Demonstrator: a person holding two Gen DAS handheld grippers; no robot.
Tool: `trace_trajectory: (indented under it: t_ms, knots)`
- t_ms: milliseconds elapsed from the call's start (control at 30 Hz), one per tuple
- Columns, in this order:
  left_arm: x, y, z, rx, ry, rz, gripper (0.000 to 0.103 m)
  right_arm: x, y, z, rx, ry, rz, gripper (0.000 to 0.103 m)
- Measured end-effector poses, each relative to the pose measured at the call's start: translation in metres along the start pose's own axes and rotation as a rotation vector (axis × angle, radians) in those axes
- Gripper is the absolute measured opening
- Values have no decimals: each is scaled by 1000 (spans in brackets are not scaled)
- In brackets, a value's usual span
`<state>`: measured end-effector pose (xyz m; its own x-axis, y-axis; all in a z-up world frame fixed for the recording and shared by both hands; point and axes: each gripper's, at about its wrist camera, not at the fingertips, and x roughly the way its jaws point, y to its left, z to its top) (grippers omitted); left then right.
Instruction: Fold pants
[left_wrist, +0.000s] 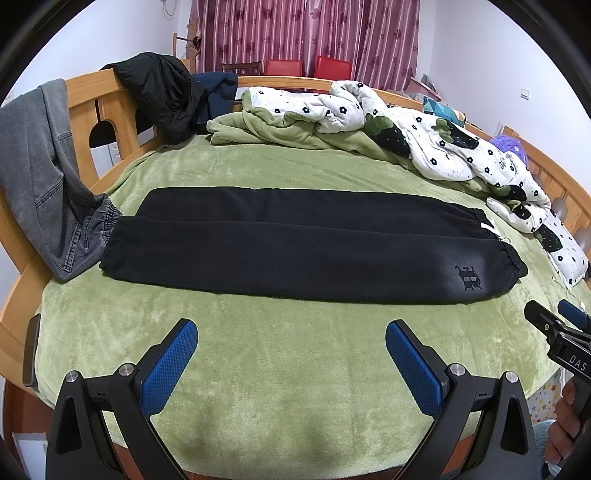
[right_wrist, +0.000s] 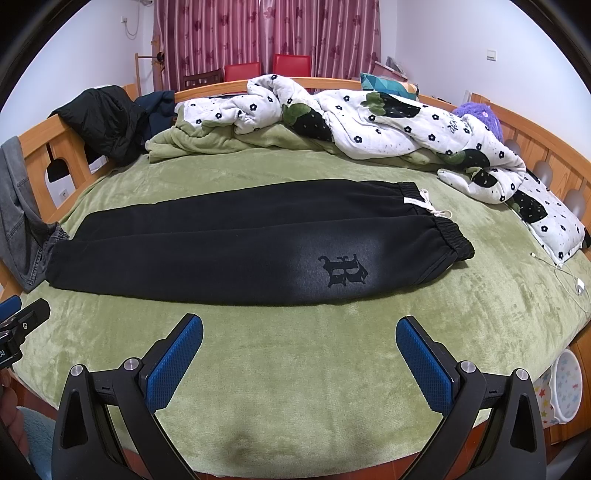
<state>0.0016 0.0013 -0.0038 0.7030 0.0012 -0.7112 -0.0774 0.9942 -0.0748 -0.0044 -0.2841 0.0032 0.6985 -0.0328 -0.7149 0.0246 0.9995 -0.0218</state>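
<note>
**Pants doubled lengthwise, cross folds still to come**

The black pants (left_wrist: 295, 243) lie flat on the green bedspread (left_wrist: 295, 369), straight ahead of both tongs and crosswise to their reach. One leg appears to be laid over the other, with a long seam line running along the middle — so the first lengthwise fold looks done. The elastic waistband (right_wrist: 447, 236) with its white drawstring (right_wrist: 428, 205) sits ahead and to the right of the right gripper (right_wrist: 299, 365), and the dark emblem (right_wrist: 343, 275) on the fabric lies just beyond its open fingers. The leg cuffs end ahead and to the left of the left gripper (left_wrist: 291, 369), touching or nearly touching the grey jeans (left_wrist: 48, 192) that hang over the wooden bed rail (left_wrist: 107, 107).

Both tongs hover above bare bedspread, short of the pants' near edge. Each has its blue pads spread wide and holds nothing.

What remains, by my reading, is the shortening: bringing the cuffs toward the waistband once or twice to make a compact bundle. No cross fold shows yet — the garment is at full length. The rumpled floral quilt (right_wrist: 369, 118) lies well beyond the pants, and the white charging cable (right_wrist: 565, 277) lies off to the right of the waistband, apart from it.
</note>
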Motion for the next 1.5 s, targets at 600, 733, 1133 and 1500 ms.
trace_trajectory:
  t_ms: [600,733,1133,1500]
  knots:
    - [3,1,-4,-1,-5,-21,103,-2,-2,0,-14,-5,7,103]
    - [5,-2,-3,-3,-4,-36,103,2,2,2,-24,0,4,103]
    - [40,49,37,-128,-42,-42,102,15,-4,42,-30,-58,41,102]
    - [145,135,-6,-238,116,-73,97,124,-102,30,57,67,29,90]
